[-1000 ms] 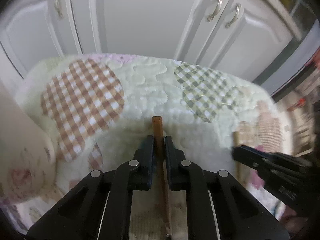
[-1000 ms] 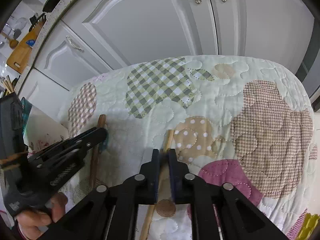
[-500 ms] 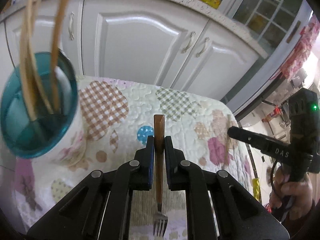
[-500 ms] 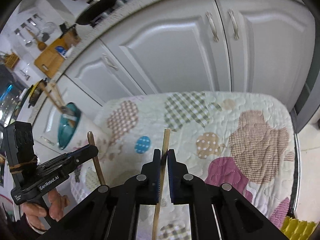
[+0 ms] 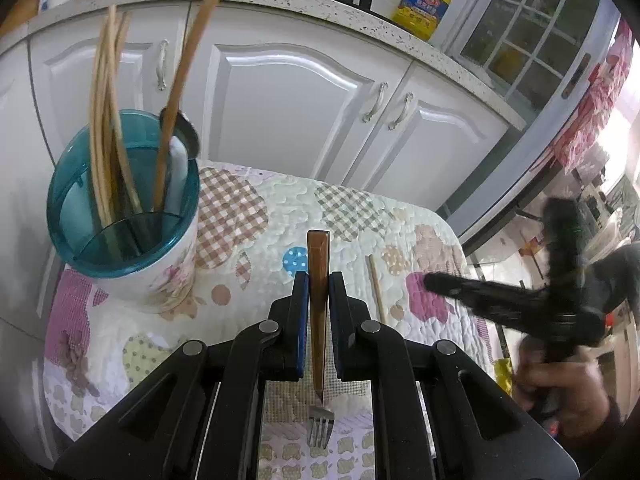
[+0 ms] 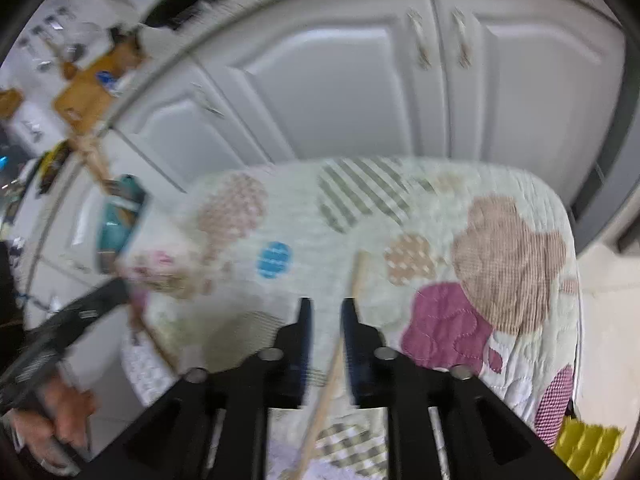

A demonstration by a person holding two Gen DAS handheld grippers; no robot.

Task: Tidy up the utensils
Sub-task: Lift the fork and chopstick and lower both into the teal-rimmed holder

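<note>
Now, left wrist view: left tool (image 5: 318, 280) is clamped on the fork (image 5: 319, 312), handle forward, tines back; utensil holder (image 5: 124, 208) stands up-left on the quilted tabletop (image 5: 400, 220), nearer this hand.
Right wrist view: right tool (image 6: 323, 312) has just been opening; chopstick (image 6: 354, 280) slants loose between the jaws.
Unclear: heavy blur; chopstick's lower end is cut off.

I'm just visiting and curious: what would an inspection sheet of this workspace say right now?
Surface: patchwork quilt over the table.
Job's things: fork; chopstick; teal-rimmed holder with chopsticks and a spoon.
Clutter: nothing seen.
Grippers: left gripper shut on the fork; right gripper jaws have just been opening, the chopstick loose between them.
Cables: nothing seen.
Surroundings: white cabinets; oil bottle on the counter.
</note>
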